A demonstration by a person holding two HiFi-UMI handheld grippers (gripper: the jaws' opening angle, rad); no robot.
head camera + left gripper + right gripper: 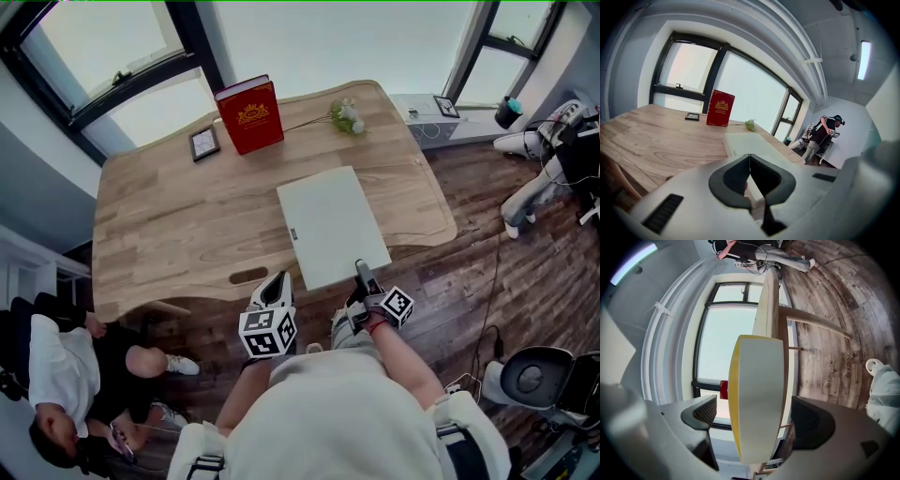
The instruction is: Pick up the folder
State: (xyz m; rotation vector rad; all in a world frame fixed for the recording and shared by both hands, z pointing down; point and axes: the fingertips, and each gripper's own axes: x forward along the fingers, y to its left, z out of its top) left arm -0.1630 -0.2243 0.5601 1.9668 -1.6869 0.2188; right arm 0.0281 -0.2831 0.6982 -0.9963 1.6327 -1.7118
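Two tools: left tool pressed together on nothing, short of the pale wooden worktop; right tool spread wide, one jaw above and one below the flat off-white folder, not pinching.
Folder place: flat on the worktop, near end overhanging the front edge.
Risk: probably slipping or sagging if pinched too shallowly at the rim; sliding away if bumped while closing.
Counts: one folder, one upright red book, one small dark picture frame, one flower sprig.
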